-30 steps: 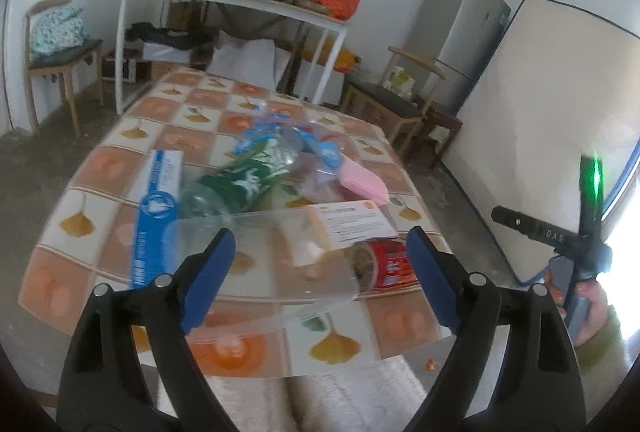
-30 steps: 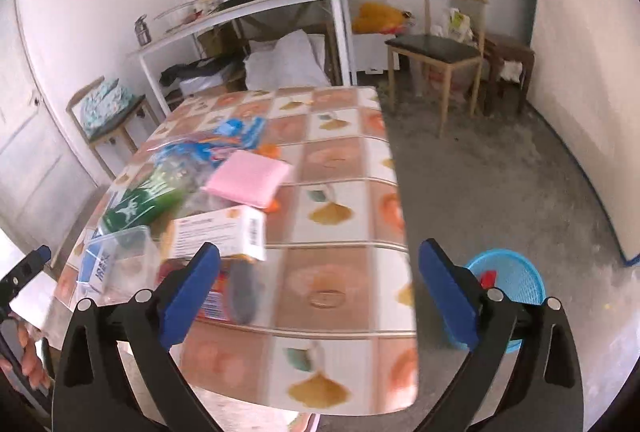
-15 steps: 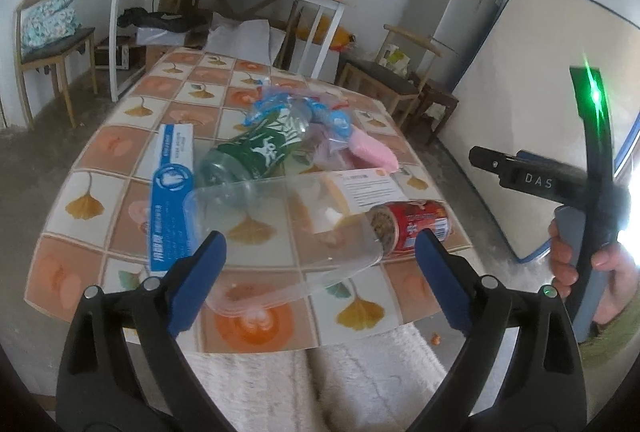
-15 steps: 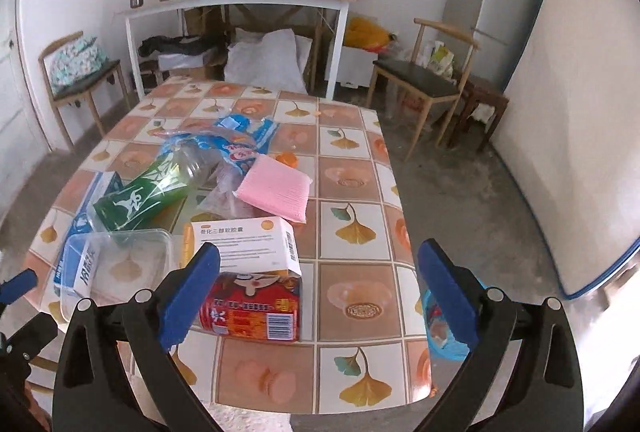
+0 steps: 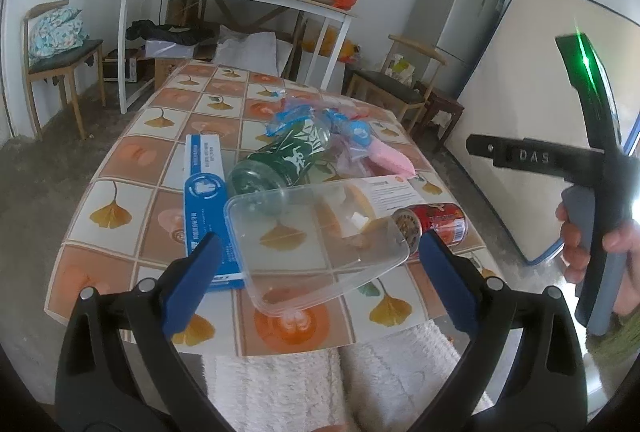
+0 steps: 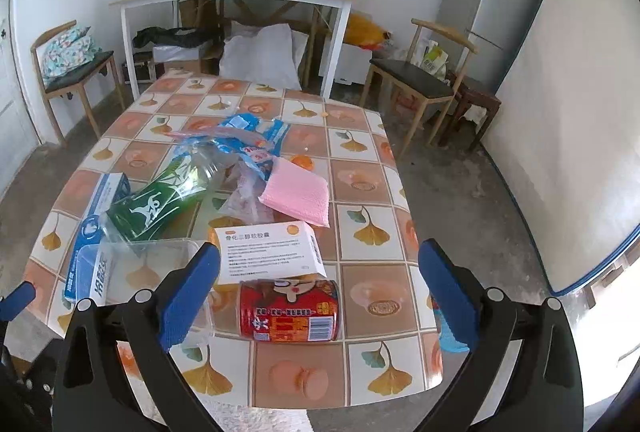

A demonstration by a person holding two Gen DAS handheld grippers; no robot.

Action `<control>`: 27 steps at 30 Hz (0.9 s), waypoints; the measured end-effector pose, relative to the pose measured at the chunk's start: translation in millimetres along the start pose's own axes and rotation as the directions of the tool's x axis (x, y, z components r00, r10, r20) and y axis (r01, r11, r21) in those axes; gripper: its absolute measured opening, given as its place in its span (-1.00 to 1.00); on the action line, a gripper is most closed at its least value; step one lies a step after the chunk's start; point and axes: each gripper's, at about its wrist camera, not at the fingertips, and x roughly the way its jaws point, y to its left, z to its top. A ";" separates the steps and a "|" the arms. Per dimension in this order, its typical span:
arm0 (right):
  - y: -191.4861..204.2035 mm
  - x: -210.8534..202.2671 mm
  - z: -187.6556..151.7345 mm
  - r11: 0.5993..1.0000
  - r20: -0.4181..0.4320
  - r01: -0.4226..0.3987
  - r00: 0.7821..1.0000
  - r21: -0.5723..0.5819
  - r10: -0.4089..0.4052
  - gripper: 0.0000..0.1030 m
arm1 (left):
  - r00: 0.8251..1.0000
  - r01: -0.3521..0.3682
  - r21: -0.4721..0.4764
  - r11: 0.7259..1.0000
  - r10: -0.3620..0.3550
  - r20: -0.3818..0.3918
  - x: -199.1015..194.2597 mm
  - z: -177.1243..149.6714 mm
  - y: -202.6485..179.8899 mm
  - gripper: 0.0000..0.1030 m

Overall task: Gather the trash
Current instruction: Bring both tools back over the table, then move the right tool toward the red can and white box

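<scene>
Nearest the camera, the left gripper is hanging over the worktop's near edge, its jaws having just been opening and now standing wide, gripping nothing; the clear plastic container is lying between them, untouched. The right gripper is likewise gaping empty above the red can, which is lying on its side at six o'clock. Compared with a second ago, its view is now facing the trash rather than the floor, so a first pick looks imminent. Farther off, at twelve o'clock, the white box, green bottle, pink pad and blue wrappers are waiting.
</scene>
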 end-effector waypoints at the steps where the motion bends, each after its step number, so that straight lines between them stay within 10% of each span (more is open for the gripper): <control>1: 1.4 0.0 0.9 1.000 0.000 -0.002 1.000 0.003 0.002 0.87 | 1.000 -0.002 0.002 1.000 0.002 0.003 -0.6 -0.1 -0.1 0.84; 27: -29.0 41.3 0.0 0.988 -0.050 -0.030 0.998 0.152 0.038 0.87 | 0.998 -0.038 0.039 0.999 0.039 -0.040 21.4 -2.1 -10.8 0.84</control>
